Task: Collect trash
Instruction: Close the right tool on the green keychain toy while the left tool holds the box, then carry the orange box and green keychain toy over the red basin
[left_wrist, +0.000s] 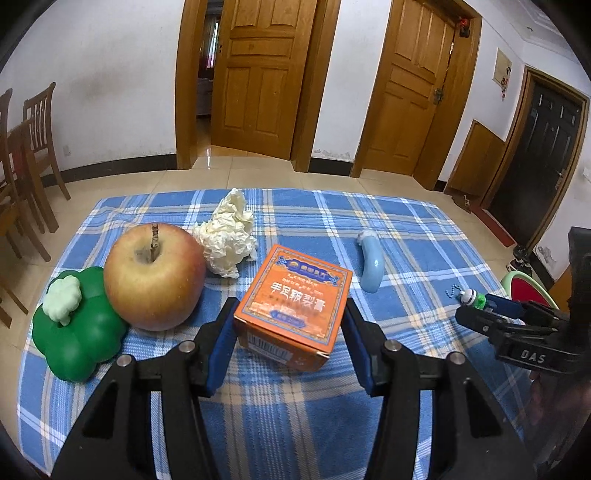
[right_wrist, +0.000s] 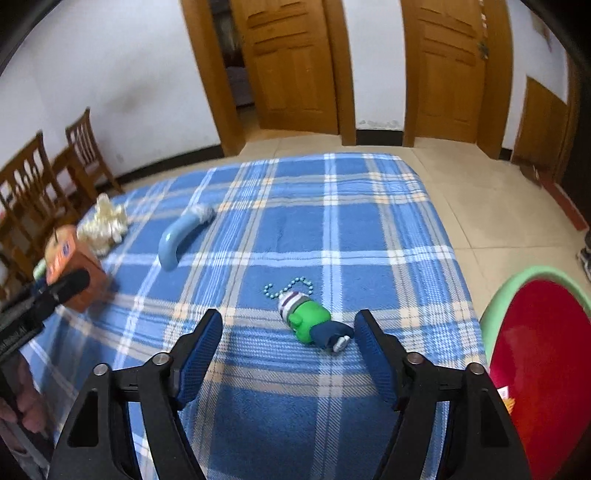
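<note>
The left gripper (left_wrist: 290, 332) grasps the orange box (left_wrist: 291, 306), squarely between its fingers, on the checked cloth (left_wrist: 295, 424), while the right gripper (right_wrist: 288, 343) stands released around the keychain toy (right_wrist: 312, 323), which lies slantwise nearer its right-hand finger.

Left tongs (left_wrist: 290, 317) clamping orange box (left_wrist: 293, 306), apple (left_wrist: 155, 275) beside crumpled tissue (left_wrist: 229, 240)

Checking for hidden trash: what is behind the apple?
Behind the apple, a crumpled tissue shows on the plaid cloth, just to its right. A green toy pepper sits against its left. The cloth directly behind the apple is covered.
</note>
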